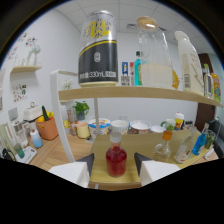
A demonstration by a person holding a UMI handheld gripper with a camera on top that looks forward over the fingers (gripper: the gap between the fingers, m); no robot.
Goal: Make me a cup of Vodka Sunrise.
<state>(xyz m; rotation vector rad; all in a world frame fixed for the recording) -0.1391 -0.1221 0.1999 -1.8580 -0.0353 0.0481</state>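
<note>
The claw [114, 162] stands open, its lower part cut off by darkness. A red bottle [116, 161] sits between its fingers on the desk [102, 150]. On the shelf [135, 93] above, a can [98, 50] reads "330mL"; other labels are illegible.

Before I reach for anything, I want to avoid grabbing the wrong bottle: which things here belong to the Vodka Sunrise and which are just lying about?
Likely for the drink:
- small bottle of red liquid, standing between the open gripper fingers
- stemmed glass

Probably just lying about:
- black can on the shelf
- glass jar beside it
- potted plant
- orange holder
</note>
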